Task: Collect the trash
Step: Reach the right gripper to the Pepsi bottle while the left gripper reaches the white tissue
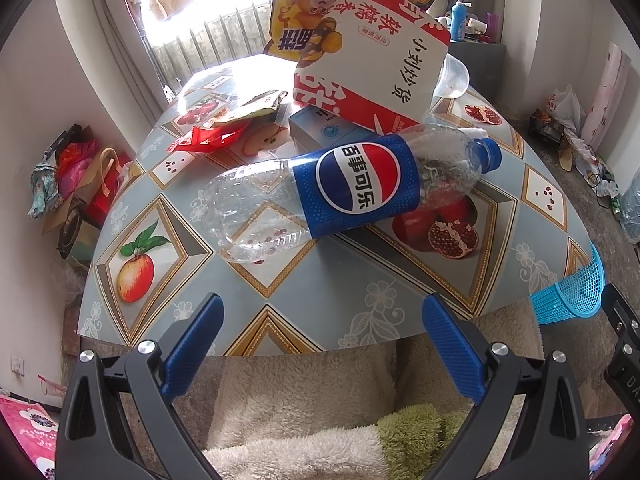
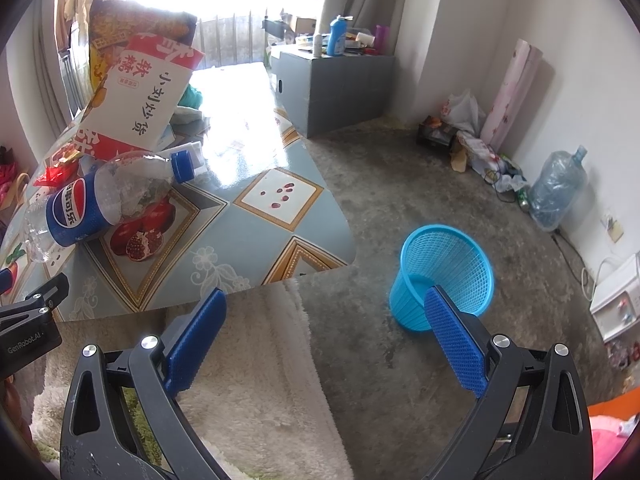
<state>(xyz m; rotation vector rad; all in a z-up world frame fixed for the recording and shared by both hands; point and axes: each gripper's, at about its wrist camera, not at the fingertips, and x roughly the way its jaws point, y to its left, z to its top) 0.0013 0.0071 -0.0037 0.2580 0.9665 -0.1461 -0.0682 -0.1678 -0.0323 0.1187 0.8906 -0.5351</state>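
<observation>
An empty Pepsi bottle (image 1: 352, 184) lies on its side on the fruit-pattern table (image 1: 328, 292), cap to the right; it also shows in the right wrist view (image 2: 100, 200). Behind it stand a red-and-white paper bag (image 1: 372, 60), a yellow snack bag (image 1: 304, 20), a red wrapper (image 1: 208, 138) and a clear cup (image 1: 452, 74). A blue mesh trash basket (image 2: 444, 276) stands on the floor right of the table. My left gripper (image 1: 324, 344) is open and empty at the table's near edge, short of the bottle. My right gripper (image 2: 328, 344) is open and empty, above the floor near the basket.
A fleecy white and green fabric (image 1: 312, 412) lies below the table's near edge. A grey cabinet (image 2: 332, 84) with bottles stands at the back. A large water jug (image 2: 556, 188) and bags sit along the right wall. Clutter lies on the floor at the left (image 1: 76, 184).
</observation>
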